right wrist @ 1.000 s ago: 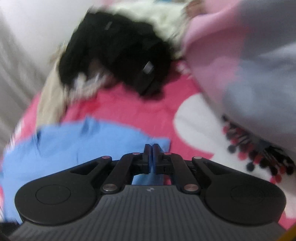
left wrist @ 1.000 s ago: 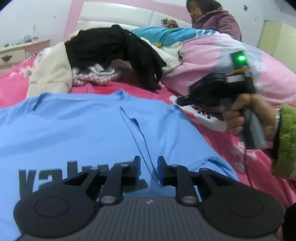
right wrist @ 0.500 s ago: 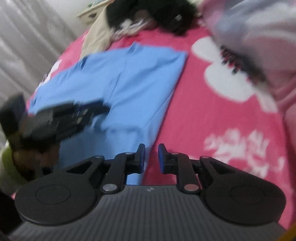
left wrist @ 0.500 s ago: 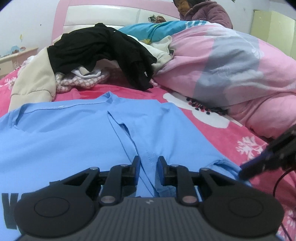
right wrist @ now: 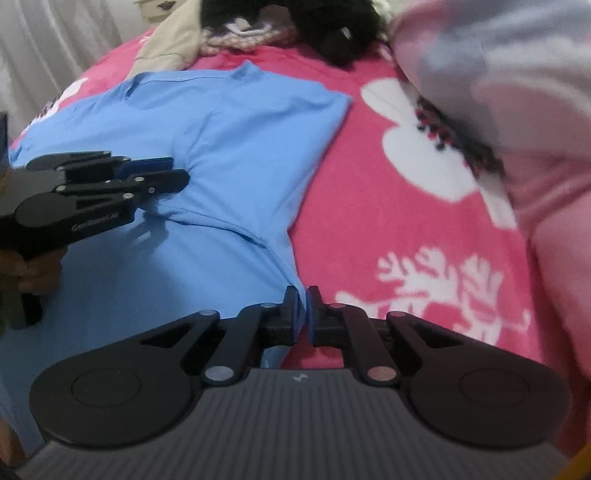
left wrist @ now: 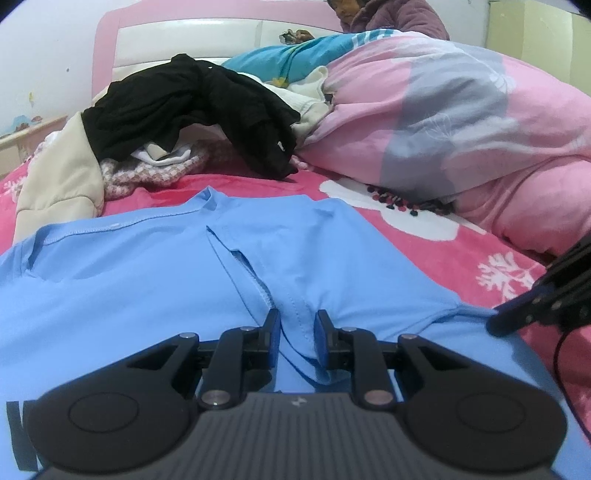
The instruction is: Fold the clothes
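The blue shirt (left wrist: 147, 280) lies flat on the pink bedspread (right wrist: 369, 206). Left gripper (left wrist: 297, 334): jaws partly apart, a raised fabric ridge bunched between them; contact is uncertain, so that ridge may slip free on lifting. Right gripper (right wrist: 302, 308): clamped on the shirt's edge; an uneven pull risks skewing the fold.

Red bed cover (left wrist: 258, 184), blue tee (left wrist: 129, 277), clothes pile (left wrist: 177, 122), pink quilt (left wrist: 461, 129)

A pink and grey quilt (left wrist: 443, 122) is bunched on the red flowered bedspread (left wrist: 461, 251), below a pink headboard (left wrist: 207, 22). A person (left wrist: 391, 14) sits behind it.
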The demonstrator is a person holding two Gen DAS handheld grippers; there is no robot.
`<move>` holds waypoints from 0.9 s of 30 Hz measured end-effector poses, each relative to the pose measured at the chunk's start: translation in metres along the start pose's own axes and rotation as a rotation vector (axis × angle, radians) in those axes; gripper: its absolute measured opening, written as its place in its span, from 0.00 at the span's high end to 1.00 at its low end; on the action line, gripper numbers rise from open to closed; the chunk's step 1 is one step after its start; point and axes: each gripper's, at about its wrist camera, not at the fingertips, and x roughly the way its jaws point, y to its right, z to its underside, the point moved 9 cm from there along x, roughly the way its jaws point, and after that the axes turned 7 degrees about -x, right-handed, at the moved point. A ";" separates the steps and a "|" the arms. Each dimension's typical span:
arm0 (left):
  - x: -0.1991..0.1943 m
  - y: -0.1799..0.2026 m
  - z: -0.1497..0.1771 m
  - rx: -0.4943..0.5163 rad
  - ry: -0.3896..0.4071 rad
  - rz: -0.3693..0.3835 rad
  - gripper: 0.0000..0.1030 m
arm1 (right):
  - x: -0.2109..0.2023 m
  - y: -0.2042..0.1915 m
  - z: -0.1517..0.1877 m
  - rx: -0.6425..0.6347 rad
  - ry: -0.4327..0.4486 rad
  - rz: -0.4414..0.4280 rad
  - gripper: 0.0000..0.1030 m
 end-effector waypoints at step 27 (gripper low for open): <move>-0.009 -0.005 0.010 -0.043 0.000 0.012 0.78 | 0.022 -0.002 -0.102 -0.104 0.265 0.107 0.86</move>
